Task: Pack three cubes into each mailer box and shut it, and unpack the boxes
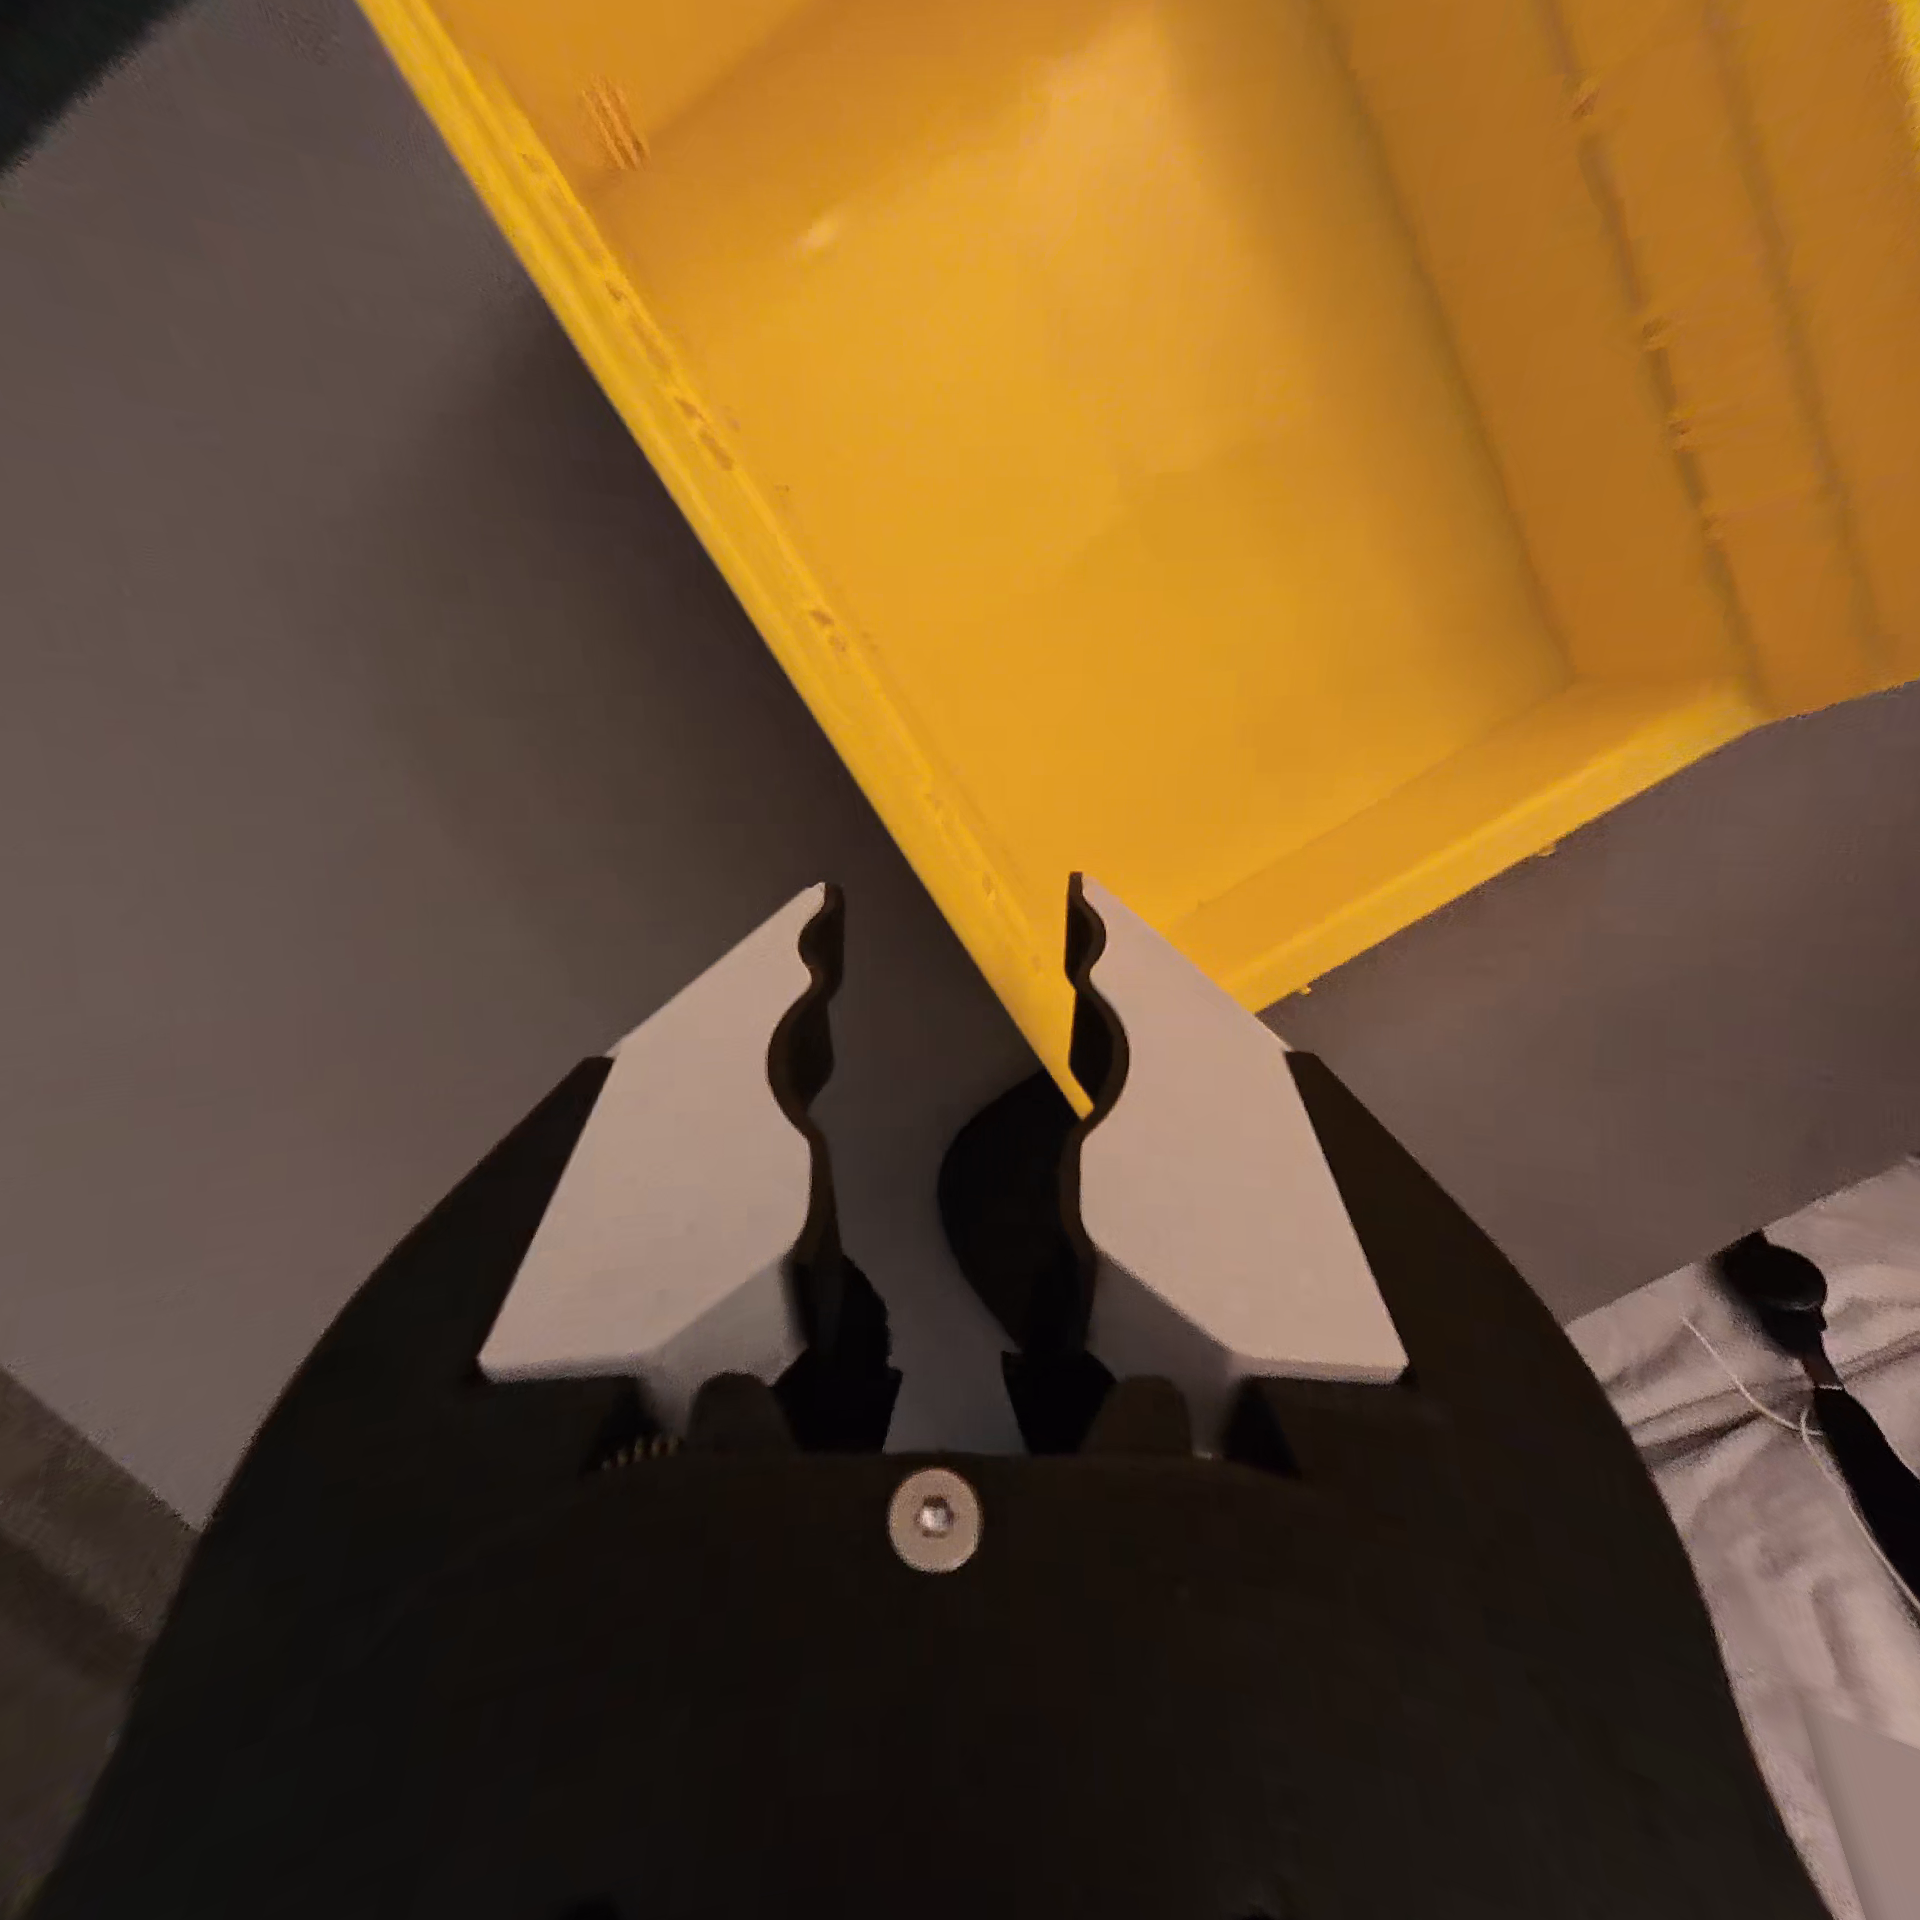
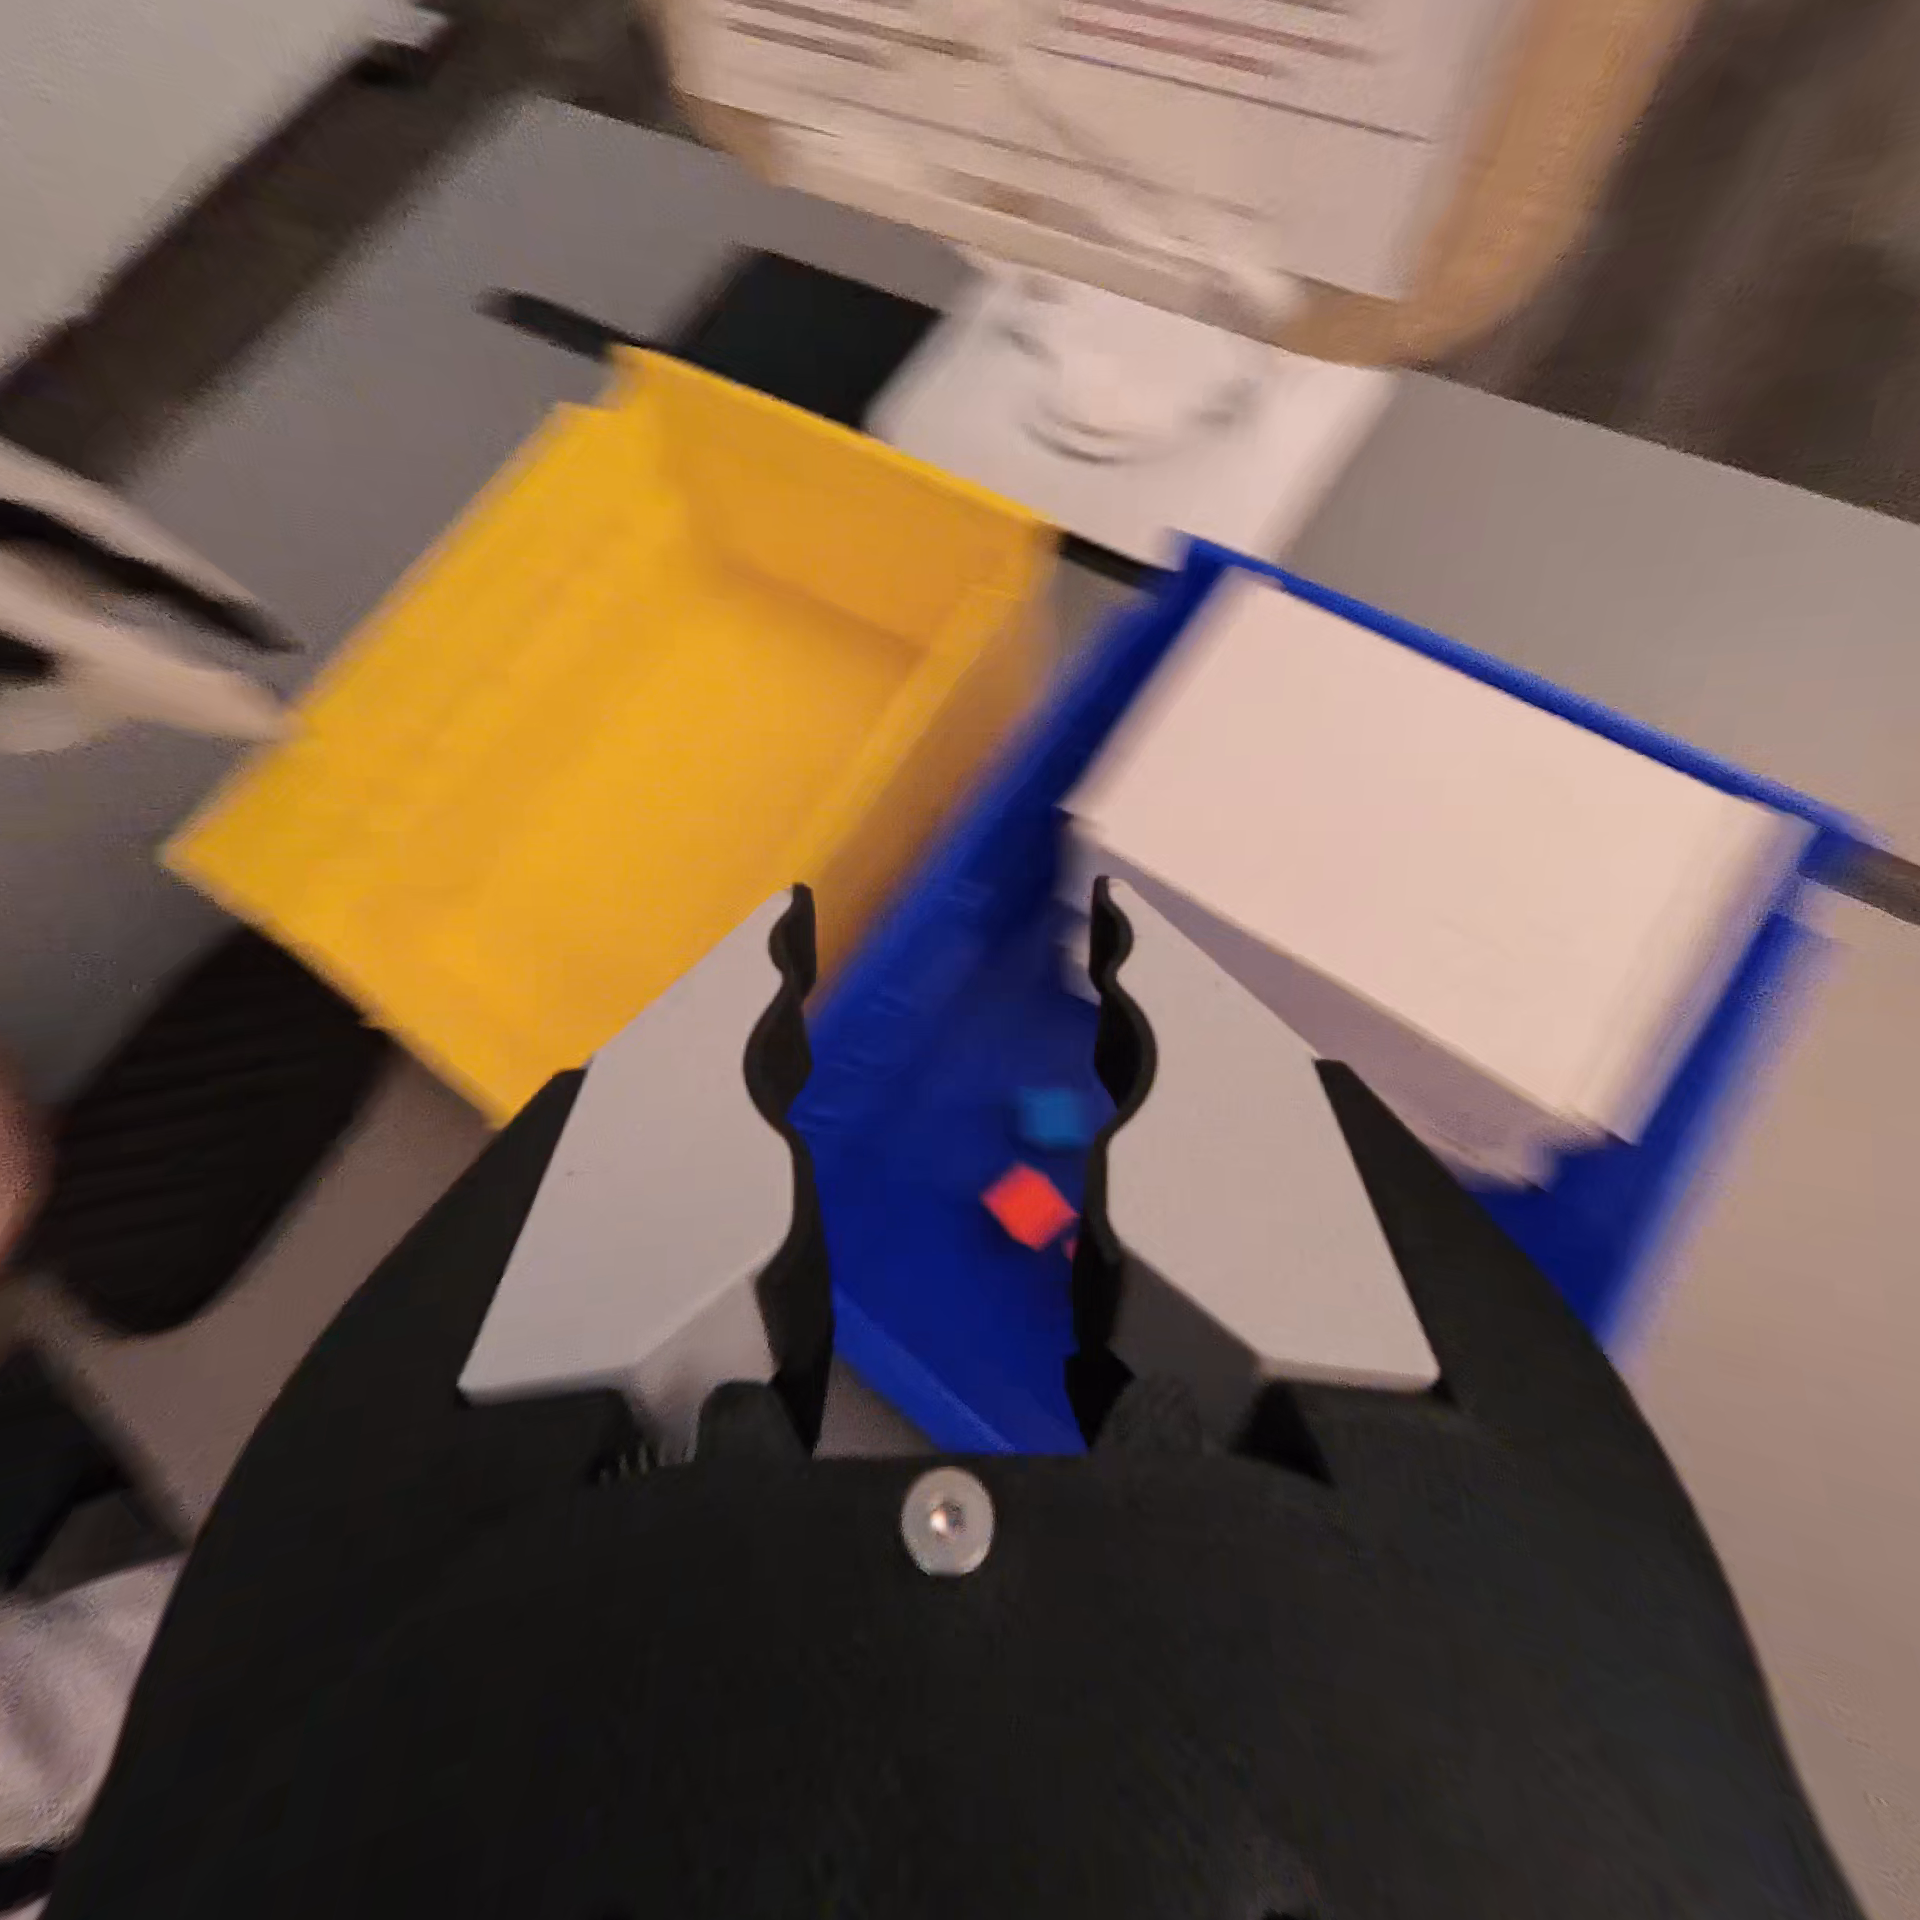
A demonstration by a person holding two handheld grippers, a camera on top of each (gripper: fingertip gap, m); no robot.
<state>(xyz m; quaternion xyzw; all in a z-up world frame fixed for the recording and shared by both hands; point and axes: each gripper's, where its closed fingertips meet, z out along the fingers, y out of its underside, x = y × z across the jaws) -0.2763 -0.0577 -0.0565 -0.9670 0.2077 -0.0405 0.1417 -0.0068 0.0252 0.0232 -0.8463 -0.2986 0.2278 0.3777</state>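
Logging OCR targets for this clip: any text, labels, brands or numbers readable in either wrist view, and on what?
None readable in either view.
Tan cardboard carton with a white printed label: dark lines of print, too blurred to read.
White box behind the bins: dark curved mark, blurred, not legible.
Yellow plastic bin: no print seen.
Blue plastic bin, white mailer box in it: no print seen.
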